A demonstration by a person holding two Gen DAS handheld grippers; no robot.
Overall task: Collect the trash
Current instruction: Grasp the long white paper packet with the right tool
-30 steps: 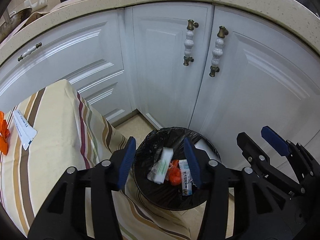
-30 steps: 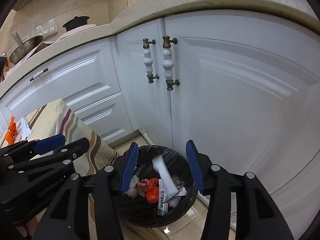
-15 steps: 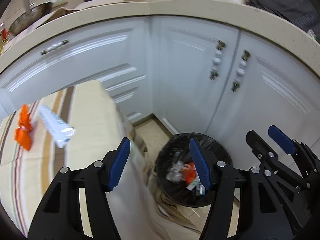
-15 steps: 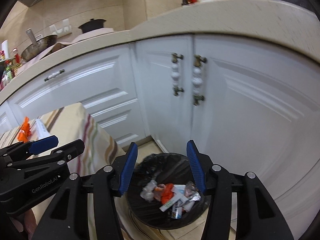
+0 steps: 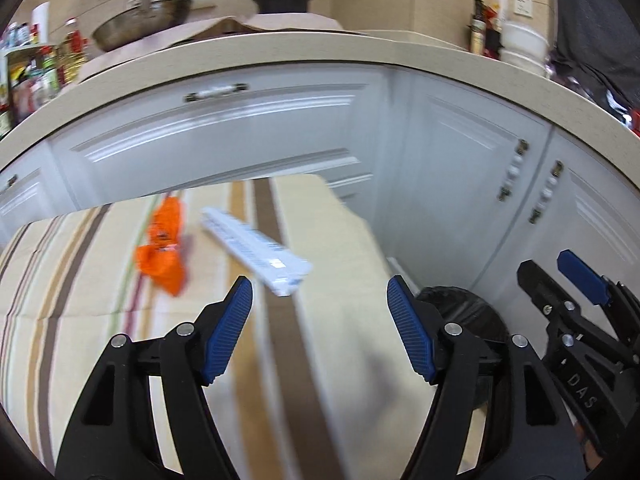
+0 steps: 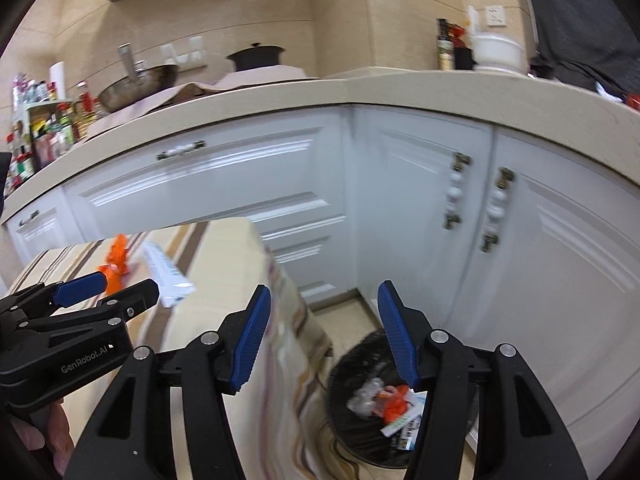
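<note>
An orange wrapper and a white flat packet lie on the striped tablecloth. My left gripper is open and empty, just short of the white packet. The black-lined trash bin stands on the floor right of the table and holds several wrappers. My right gripper is open and empty above the table's corner and the bin. In the right wrist view the left gripper shows at left, near the orange wrapper and white packet.
White kitchen cabinets with a beige countertop curve behind the table and bin. A pan, a black pot and bottles stand on the counter. The bin's rim shows at right in the left wrist view.
Both grippers have swung up and left away from the bin, toward the table. The orange wrapper and white packet now lie in front of the left gripper. Both stay open.
</note>
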